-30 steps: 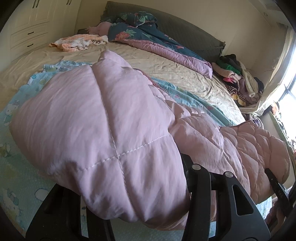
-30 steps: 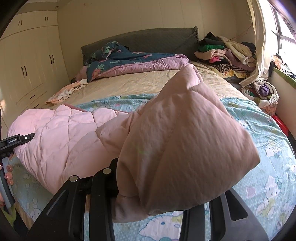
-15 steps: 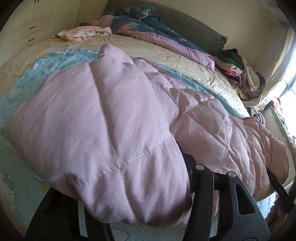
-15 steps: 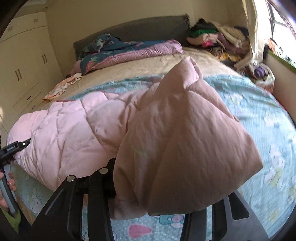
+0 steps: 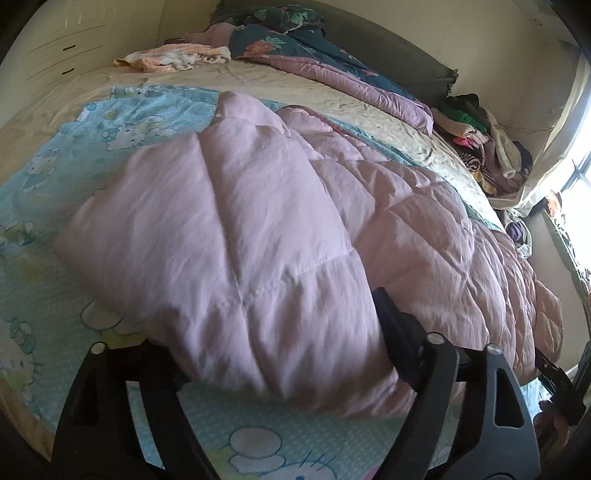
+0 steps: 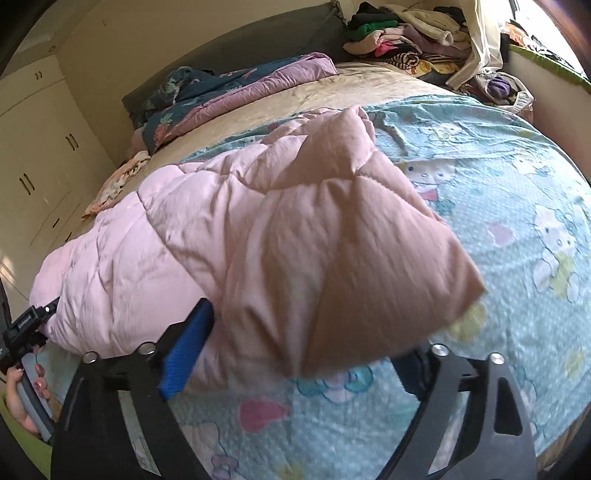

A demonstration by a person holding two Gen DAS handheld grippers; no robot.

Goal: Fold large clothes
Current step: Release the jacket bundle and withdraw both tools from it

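A pink quilted puffer coat (image 5: 280, 236) lies across the blue cartoon-print sheet (image 5: 48, 173) on the bed. It also shows in the right wrist view (image 6: 280, 243). My left gripper (image 5: 280, 373) is open, its fingers spread wide with the coat's near end lying loose between them on the sheet. My right gripper (image 6: 295, 354) is open too, its blue-padded left finger (image 6: 184, 354) apart from the coat's other end, which rests on the sheet (image 6: 517, 206).
A dark floral duvet (image 5: 314, 59) and an orange-white garment (image 5: 170, 61) lie at the head of the bed. A pile of clothes (image 6: 406, 33) sits at the far corner by the window. White wardrobes (image 6: 37, 155) stand along the left wall.
Both grippers have lowered the coat's ends onto the sheet and opened. The coat, held up before, now lies flat and loose between the spread fingers.
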